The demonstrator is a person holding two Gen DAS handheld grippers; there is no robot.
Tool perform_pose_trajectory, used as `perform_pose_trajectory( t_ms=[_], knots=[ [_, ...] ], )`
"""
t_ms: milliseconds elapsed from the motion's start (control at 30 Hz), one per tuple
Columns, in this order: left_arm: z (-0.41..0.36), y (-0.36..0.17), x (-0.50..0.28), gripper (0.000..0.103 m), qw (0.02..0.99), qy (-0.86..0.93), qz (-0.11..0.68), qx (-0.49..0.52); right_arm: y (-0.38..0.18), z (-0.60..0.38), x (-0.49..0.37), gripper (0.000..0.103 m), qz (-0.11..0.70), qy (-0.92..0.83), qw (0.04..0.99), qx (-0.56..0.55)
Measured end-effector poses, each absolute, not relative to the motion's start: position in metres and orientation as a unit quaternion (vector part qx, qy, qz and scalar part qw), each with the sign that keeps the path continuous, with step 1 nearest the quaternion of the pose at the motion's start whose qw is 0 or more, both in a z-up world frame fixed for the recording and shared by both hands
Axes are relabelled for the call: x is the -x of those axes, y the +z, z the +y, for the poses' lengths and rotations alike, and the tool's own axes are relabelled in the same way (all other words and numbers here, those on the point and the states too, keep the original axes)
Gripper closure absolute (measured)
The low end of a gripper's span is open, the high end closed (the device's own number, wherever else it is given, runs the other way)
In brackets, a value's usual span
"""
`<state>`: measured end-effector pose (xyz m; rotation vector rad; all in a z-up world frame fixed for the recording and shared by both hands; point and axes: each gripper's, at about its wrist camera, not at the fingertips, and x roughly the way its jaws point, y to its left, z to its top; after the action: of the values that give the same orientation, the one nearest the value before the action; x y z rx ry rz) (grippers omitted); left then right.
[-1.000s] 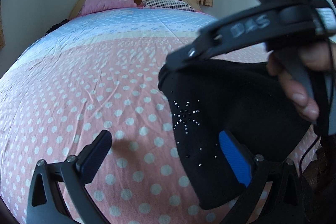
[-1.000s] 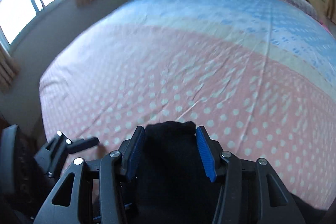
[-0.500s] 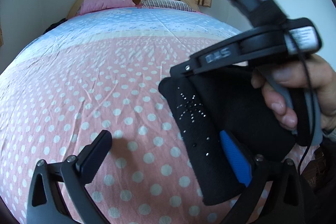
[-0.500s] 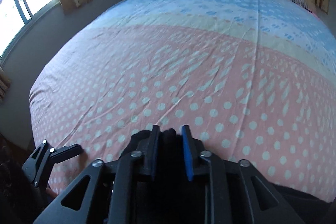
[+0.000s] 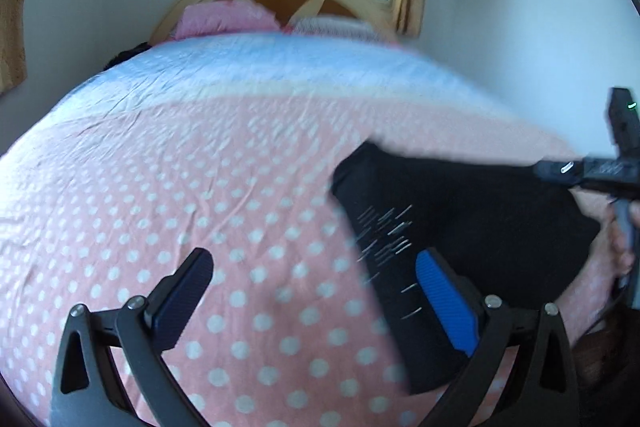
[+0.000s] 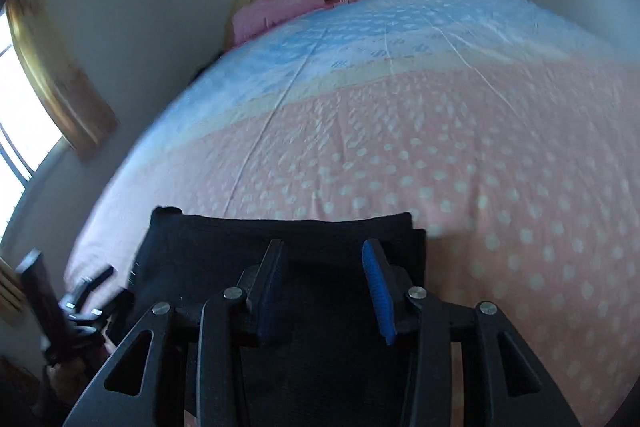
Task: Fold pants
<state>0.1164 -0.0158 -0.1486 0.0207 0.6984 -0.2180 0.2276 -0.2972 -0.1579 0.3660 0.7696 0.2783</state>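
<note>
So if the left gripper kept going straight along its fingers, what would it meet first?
Probably the polka-dot bedspread: the open left gripper points at bare bedding. The black pants lie by its right finger, off the centre line, though depth is unclear.

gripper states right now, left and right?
Left gripper: open, gripping nothing; the black pants lie under its right finger.
Right gripper: open above the pants, not clamped.

Pants (image 5: 460, 227) on bed (image 5: 200, 167), right of left gripper (image 5: 316, 291); pillows (image 5: 224, 21) behind.

Window daylight, motion blur, fisheye warp
</note>
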Motion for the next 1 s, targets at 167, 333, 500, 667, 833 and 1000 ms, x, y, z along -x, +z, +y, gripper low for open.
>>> perform_pose_trajectory(
  t_ms=[167, 333, 500, 667, 833, 1000],
  knots=[
    [-0.020, -0.148, -0.118, 0.000, 0.931, -0.101, 0.350, -0.018, -0.149, -0.293, -0.214, 0.061, 0.331, 0.144, 0.914, -0.185],
    [-0.026, -0.139, -0.124, 0.000, 0.934, -0.097, 0.342, -0.029, -0.125, -0.280, -0.181, 0.058, 0.316, 0.154, 0.926, -0.141],
    [-0.038, -0.138, -0.134, 0.000, 0.930, -0.102, 0.349, -0.045, -0.141, -0.273, -0.161, 0.058, 0.366, 0.146, 0.914, -0.099],
    [-0.047, -0.141, -0.139, 0.000, 0.927, -0.107, 0.356, -0.058, -0.161, -0.283, -0.152, 0.057, 0.385, 0.154, 0.905, -0.097],
    [-0.051, -0.143, -0.144, 0.000, 0.924, -0.112, 0.362, -0.053, -0.170, -0.312, -0.152, 0.057, 0.371, 0.193, 0.889, -0.187],
    [-0.052, -0.142, -0.146, 0.000, 0.921, -0.120, 0.367, -0.050, -0.165, -0.323, -0.148, 0.057, 0.363, 0.200, 0.879, -0.234]
  ],
)
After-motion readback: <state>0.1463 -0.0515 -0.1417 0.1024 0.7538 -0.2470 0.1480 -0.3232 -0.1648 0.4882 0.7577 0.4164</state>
